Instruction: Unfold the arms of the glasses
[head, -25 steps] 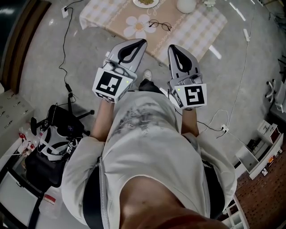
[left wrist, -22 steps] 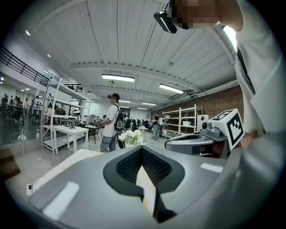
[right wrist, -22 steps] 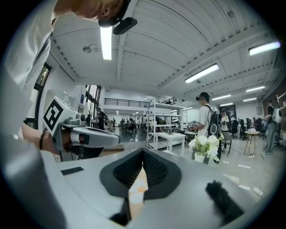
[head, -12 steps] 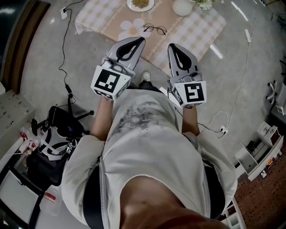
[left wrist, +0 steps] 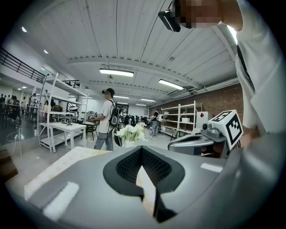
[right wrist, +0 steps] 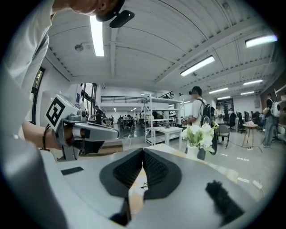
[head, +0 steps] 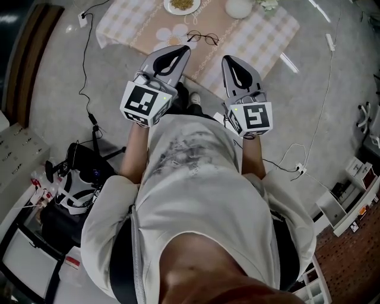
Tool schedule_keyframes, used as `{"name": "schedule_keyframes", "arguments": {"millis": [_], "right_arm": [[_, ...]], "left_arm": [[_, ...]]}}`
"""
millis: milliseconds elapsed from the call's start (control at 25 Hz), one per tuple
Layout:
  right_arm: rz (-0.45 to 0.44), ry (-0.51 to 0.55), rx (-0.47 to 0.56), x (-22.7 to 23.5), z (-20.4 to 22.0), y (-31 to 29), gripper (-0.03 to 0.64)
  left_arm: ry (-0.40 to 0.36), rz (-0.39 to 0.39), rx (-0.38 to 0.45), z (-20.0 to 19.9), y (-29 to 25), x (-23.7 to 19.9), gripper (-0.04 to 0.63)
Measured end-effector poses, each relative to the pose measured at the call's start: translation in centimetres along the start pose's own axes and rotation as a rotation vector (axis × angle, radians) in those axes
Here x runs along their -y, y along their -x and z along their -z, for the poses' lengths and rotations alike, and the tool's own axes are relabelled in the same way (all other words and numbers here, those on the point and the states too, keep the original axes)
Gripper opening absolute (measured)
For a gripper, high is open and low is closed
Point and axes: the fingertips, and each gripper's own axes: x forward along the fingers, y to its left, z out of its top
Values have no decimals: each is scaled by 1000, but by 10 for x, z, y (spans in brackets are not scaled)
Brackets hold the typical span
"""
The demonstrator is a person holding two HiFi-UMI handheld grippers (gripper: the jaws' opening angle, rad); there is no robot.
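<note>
No text seems legible anywhere in view.

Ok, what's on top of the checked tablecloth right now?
The glasses lie on the tablecloth, with a plate of food and a white rounded pot beyond them. The left gripper covers part of the near edge, and the far side runs out of frame.

glasses [head: 202, 38]: 1 | plate [head: 168, 7]: 1 | vase [head: 239, 7]: 1 | grippers: 2, left gripper [head: 186, 49], right gripper [head: 227, 59]
</note>
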Motion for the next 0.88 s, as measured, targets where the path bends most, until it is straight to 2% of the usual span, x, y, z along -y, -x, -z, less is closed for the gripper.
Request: {"name": "schedule_keyframes", "arguments": {"millis": [880], "right_arm": [[147, -76, -133, 43, 58, -55, 17]], "left_arm": [[-64, 237, -148, 58, -74, -42, 11]]}}
